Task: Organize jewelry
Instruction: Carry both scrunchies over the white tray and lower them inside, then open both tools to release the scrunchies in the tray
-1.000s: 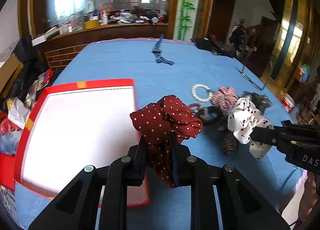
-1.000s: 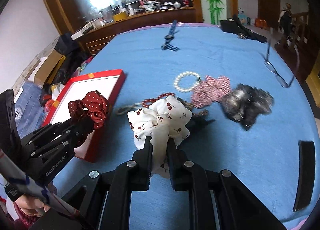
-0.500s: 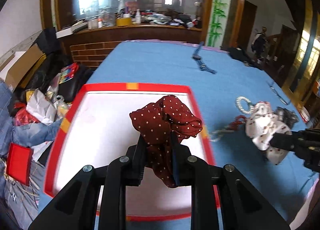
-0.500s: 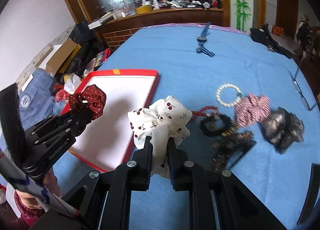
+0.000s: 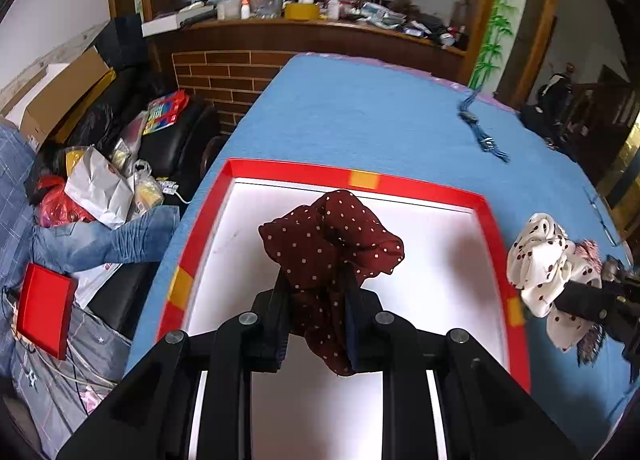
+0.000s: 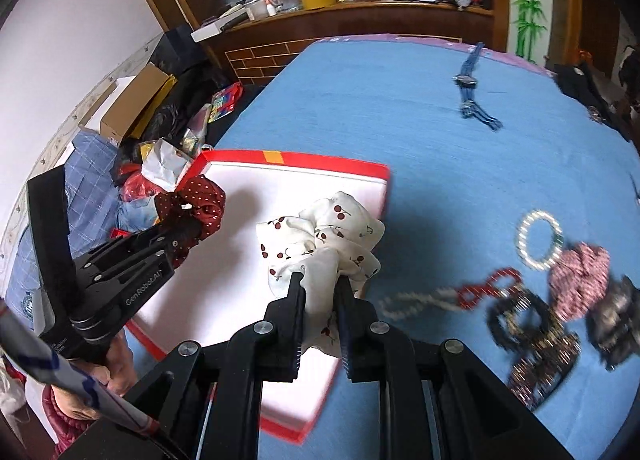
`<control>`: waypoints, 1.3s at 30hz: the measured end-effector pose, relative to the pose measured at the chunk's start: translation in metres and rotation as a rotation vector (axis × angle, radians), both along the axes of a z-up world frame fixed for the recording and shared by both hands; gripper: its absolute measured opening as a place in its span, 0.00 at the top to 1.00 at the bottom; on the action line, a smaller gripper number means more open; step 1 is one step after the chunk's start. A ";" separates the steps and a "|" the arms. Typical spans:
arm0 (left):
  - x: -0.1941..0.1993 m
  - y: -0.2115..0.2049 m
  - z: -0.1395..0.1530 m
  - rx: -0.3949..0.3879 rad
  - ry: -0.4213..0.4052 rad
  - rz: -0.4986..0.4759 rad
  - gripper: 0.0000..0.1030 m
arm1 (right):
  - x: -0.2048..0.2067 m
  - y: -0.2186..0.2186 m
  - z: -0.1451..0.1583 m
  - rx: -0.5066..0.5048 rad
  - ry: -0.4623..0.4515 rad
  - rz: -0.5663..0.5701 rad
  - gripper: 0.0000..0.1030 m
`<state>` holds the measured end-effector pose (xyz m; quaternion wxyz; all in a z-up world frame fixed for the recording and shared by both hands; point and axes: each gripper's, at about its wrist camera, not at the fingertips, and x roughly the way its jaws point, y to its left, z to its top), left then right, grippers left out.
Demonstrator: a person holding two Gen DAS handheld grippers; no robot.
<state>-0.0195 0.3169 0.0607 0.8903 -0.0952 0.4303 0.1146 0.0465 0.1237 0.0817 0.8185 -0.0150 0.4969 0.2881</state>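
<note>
My left gripper (image 5: 316, 296) is shut on a dark red polka-dot scrunchie (image 5: 330, 240) and holds it above the white inside of the red-rimmed tray (image 5: 280, 172). My right gripper (image 6: 320, 288) is shut on a white cherry-print scrunchie (image 6: 324, 236) and holds it over the tray's right edge (image 6: 384, 196). The left gripper with the red scrunchie (image 6: 198, 206) shows at the left of the right wrist view. The white scrunchie (image 5: 540, 256) shows at the right of the left wrist view.
On the blue tablecloth to the right lie a pearl bracelet (image 6: 538, 236), a red bead string (image 6: 486, 288), a pink scrunchie (image 6: 580, 280), dark scrunchies (image 6: 532, 340) and, farther back, a blue watch (image 6: 468, 80). Clutter and boxes sit off the table's left edge (image 5: 100, 188).
Both grippers have swung left with their scrunchies. The left one now hangs over the tray's middle. The right one has come from the jewelry pile to the tray's right edge.
</note>
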 end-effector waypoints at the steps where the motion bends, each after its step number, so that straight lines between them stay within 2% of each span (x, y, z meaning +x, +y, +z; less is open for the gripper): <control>1: 0.005 0.005 -0.003 -0.004 0.009 0.003 0.80 | 0.003 0.004 -0.002 -0.002 0.007 0.001 0.82; 10: 0.038 0.033 -0.016 -0.030 0.054 0.019 0.80 | 0.044 0.060 -0.031 0.004 0.083 0.006 0.81; 18: 0.050 0.046 -0.029 -0.049 0.077 0.022 0.80 | 0.063 0.086 -0.040 -0.006 0.085 0.006 0.81; 23: 0.049 0.047 -0.033 -0.055 0.069 0.015 0.71 | 0.071 0.090 -0.047 -0.014 0.079 -0.015 0.80; 29: 0.047 0.052 -0.032 -0.073 0.064 0.030 0.69 | 0.080 0.095 -0.057 0.024 0.099 -0.028 0.78; 31: 0.047 0.053 -0.031 -0.073 0.064 0.038 0.62 | 0.080 0.098 -0.058 0.028 0.105 -0.019 0.78; 32: 0.046 0.053 -0.031 -0.072 0.062 0.041 0.58 | 0.080 0.099 -0.059 0.023 0.107 -0.017 0.75; 36: 0.044 0.052 -0.030 -0.062 0.066 0.044 0.53 | 0.081 0.088 -0.054 0.065 0.115 -0.033 0.46; 39: 0.040 0.051 -0.028 -0.060 0.067 0.045 0.53 | 0.076 0.078 -0.045 0.092 0.106 -0.032 0.45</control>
